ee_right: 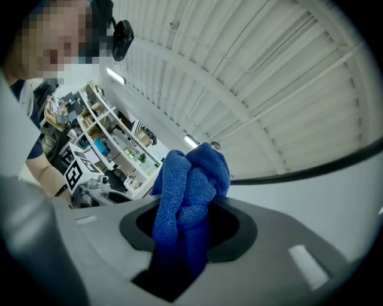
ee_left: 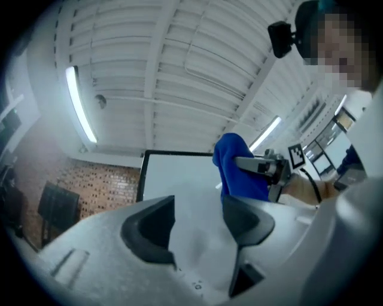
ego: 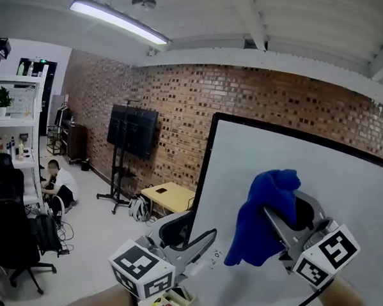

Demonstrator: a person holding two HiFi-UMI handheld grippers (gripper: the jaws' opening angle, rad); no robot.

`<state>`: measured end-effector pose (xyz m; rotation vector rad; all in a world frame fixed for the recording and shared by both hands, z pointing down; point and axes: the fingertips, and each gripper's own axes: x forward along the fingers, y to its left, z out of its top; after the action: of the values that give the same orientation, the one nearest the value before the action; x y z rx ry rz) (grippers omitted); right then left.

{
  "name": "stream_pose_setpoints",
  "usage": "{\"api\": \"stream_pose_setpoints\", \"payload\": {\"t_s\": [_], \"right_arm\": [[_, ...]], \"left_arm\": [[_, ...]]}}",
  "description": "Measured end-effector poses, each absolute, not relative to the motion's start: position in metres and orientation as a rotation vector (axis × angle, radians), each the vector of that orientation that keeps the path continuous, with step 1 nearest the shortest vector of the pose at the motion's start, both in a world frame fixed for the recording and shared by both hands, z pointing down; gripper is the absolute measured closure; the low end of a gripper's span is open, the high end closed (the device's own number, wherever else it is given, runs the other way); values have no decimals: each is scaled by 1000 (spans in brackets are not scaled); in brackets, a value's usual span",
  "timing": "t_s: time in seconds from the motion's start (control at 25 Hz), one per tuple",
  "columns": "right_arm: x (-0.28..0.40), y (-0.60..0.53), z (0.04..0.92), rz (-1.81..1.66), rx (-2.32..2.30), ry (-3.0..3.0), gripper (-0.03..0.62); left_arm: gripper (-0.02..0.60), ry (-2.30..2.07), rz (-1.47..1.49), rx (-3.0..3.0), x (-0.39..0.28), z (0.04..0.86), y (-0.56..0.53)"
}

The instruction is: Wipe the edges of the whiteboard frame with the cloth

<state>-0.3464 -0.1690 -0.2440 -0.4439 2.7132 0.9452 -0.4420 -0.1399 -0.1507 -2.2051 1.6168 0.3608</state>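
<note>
Only right gripper view shows me the pinch: right gripper (ee_right: 188, 226) jaws clamped on blue cloth (ee_right: 190, 191), wad bulging past tips. Only left gripper view shows left gripper (ee_left: 200, 226) jaws apart, nothing between, whiteboard (ee_left: 179, 173) behind gap. Head view adds black frame (ego: 206, 159) left edge; cloth held before white panel, right of that edge, contact unclear to me. Cloth long axis near vertical: bunched end up, tail hanging down-left. Deep blue, crumpled, fine woven texture.

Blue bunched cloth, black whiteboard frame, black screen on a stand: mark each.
Blue bunched cloth (ego: 256, 210), head view, its middle folds.
Black whiteboard frame (ego: 204, 169), head view, left upright edge.
Black screen on a stand (ego: 132, 131), head view, panel centre.
</note>
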Motion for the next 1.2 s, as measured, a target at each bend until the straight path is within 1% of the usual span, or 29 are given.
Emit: {"api": "stream_pose_setpoints", "payload": {"t_s": [0.36, 0.56, 0.92, 1.2], "right_arm": [[-400, -205, -346, 1188, -674, 2661, 434], [-426, -232, -394, 1305, -825, 2646, 434], [-506, -270, -426, 1645, -1114, 2713, 434], [-521, -311, -419, 1772, -1473, 2776, 434]], "left_arm": [[376, 1518, 305, -1969, -466, -244, -168], [384, 1541, 304, -1891, -491, -282, -192], [402, 1586, 382, -1971, -520, -298, -223], [411, 1559, 403, -2024, -522, -283, -232]]}}
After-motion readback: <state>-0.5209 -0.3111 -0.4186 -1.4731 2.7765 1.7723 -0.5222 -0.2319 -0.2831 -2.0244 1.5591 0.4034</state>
